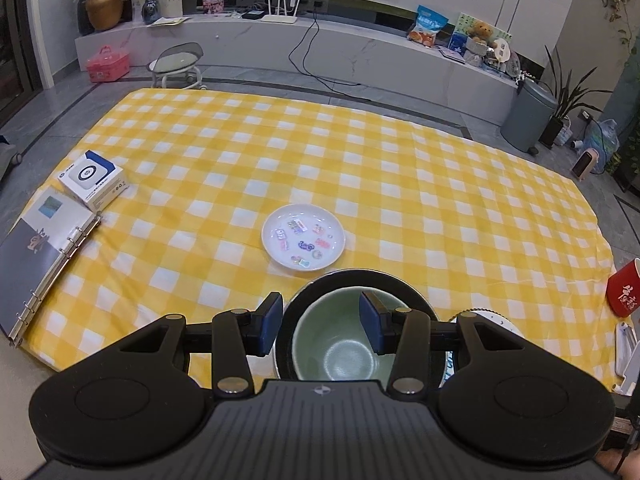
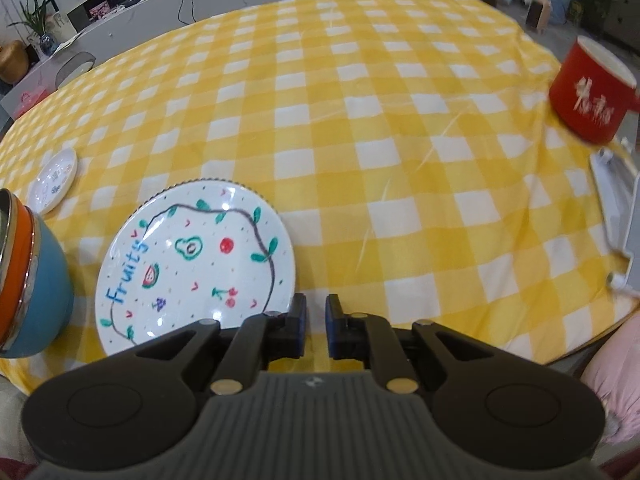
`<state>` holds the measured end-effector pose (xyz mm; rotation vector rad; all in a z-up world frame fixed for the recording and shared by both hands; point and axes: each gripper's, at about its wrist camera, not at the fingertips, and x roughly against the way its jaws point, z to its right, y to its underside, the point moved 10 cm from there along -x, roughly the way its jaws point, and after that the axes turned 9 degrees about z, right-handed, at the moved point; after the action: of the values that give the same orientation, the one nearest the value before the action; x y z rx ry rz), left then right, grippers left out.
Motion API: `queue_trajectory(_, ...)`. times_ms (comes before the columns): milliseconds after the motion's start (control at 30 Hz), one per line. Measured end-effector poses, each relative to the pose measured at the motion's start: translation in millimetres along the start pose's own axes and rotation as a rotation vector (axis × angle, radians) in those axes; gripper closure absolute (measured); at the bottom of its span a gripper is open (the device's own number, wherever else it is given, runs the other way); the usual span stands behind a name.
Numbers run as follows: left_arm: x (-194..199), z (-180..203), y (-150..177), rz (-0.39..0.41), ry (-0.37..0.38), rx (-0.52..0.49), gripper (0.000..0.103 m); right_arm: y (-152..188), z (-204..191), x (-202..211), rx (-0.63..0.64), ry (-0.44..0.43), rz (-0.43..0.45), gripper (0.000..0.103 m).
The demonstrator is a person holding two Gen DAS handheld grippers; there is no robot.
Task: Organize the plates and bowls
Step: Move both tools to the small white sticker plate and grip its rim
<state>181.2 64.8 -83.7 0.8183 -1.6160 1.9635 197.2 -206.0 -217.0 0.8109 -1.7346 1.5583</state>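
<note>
Left gripper [image 1: 320, 322] is half spread, one pad outside and one pad inside the wall of the green-lined bowl [image 1: 340, 344]. Pads look close to the wall, but I can't confirm they press on it, so grip unconfirmed. That bowl seems nested in a dark-rimmed outer bowl [image 1: 404, 292], which shows from the right wrist as blue with an orange band, standing on the desk [image 2: 360, 120]. Right gripper [image 2: 316, 326] is nearly pressed together, a narrow gap, nothing between the pads, hovering just beside the near edge of the fruit plate [image 2: 192, 260]. Small sticker plate [image 1: 303, 243] lies beyond the bowls, apart from both. Red mug [image 2: 588, 96] and binder [image 1: 44, 264] are bystanders at the edges. My read: bowls are stacked, plates still loose. Next: right needs to spread, take the fruit plate's rim, and the small plate should end up on top of it; left should clear the bowl first.
</note>
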Motion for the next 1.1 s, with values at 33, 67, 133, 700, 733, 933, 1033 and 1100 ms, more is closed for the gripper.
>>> queue_trajectory(33,0,-1,-1,0.001,-0.002,0.003,0.052,-2,1,3,0.013,0.008,0.016,0.092)
queue_trajectory(67,1,-2,-1,0.004,-0.003,0.006,0.052,-5,1,6,0.024,0.013,0.031,0.091)
queue_trajectory(133,2,-5,-3,0.007,-0.007,0.011,0.052,-13,1,13,0.035,0.009,0.058,0.089)
queue_trajectory(700,-16,-62,-20,-0.048,0.11,0.201,0.052,-98,-114,17,0.089,-0.33,0.029,0.073)
queue_trajectory(733,-23,-65,-23,-0.055,0.069,0.185,0.052,-101,-127,16,0.114,-0.362,0.005,0.071)
queue_trajectory(933,-71,-75,-30,-0.064,-0.21,-0.018,0.052,-124,-185,-2,0.116,-0.454,-0.076,0.069)
queue_trajectory(1033,-96,-75,-26,-0.079,-0.215,-0.028,0.052,-127,-212,-19,0.119,-0.49,-0.147,0.065)
queue_trajectory(1100,-113,-72,-20,-0.122,-0.144,0.02,0.052,-124,-226,-37,0.094,-0.5,-0.215,0.065)
